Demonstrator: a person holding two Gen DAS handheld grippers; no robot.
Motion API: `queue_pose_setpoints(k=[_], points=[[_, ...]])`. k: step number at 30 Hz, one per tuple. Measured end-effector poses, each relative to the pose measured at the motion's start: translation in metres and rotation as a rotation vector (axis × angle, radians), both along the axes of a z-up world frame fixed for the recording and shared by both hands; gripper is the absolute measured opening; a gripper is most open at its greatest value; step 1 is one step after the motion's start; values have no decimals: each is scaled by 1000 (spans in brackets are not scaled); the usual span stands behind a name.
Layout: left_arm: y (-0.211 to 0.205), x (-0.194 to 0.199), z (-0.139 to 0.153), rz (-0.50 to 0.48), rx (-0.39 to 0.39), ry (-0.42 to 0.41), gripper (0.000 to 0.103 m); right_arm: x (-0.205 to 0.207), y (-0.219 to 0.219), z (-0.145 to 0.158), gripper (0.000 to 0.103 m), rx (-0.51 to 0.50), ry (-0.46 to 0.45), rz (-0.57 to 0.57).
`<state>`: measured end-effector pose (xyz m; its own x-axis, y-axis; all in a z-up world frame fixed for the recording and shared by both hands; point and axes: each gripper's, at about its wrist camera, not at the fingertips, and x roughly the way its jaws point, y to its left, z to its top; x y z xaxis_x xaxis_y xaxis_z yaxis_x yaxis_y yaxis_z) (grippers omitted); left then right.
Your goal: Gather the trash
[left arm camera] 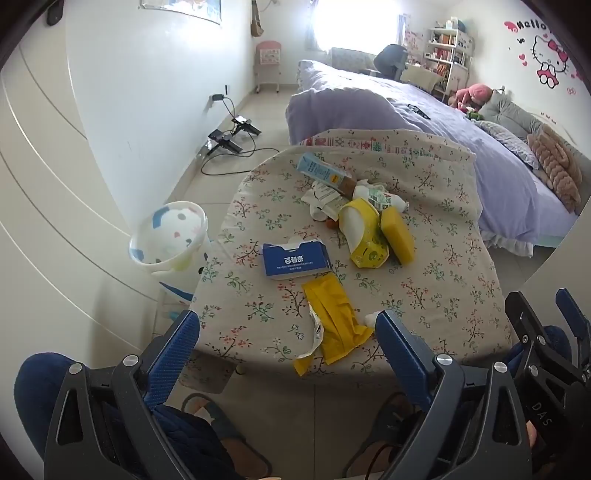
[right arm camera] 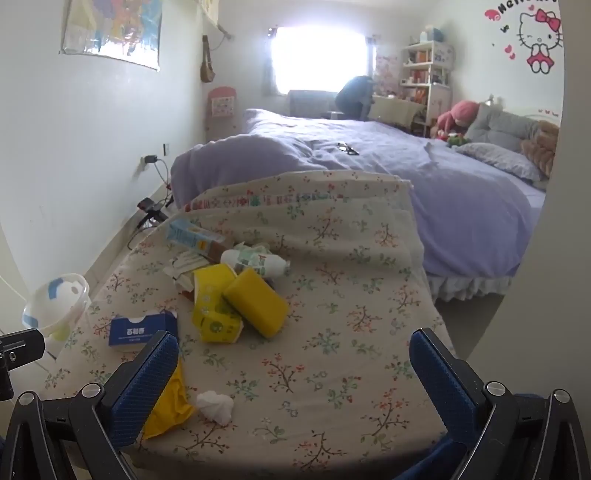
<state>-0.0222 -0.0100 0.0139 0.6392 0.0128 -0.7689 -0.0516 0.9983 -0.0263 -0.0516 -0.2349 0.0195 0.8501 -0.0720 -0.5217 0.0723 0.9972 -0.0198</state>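
Both tools — the left tool (left arm camera: 288, 334) and the right tool (right arm camera: 295, 365) — are held spread wide and empty above the near edge of the floral-clothed table (left arm camera: 443, 266). The torn yellow foil wrapper (left arm camera: 334, 325), crumpled white tissue (right arm camera: 215, 405) and blue cardboard box (left arm camera: 295, 260) are left scattered there — handy to the white plastic bin (left arm camera: 168, 236) standing beside it.

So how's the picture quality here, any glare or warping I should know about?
Left wrist view: the window is blown out white, the walls bow from fisheye, and the corners go dark. Right wrist view: the same window glares, far shelves look soft, yet the yellow sponge and floral cloth are evenly lit and sharp.
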Motion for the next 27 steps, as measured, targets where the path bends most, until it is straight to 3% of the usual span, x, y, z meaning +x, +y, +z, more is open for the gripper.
queue_pose_setpoints(k=[27], points=[[2,5,-2,-2,-3,5,98,6,1,-7,103,0,6,5]])
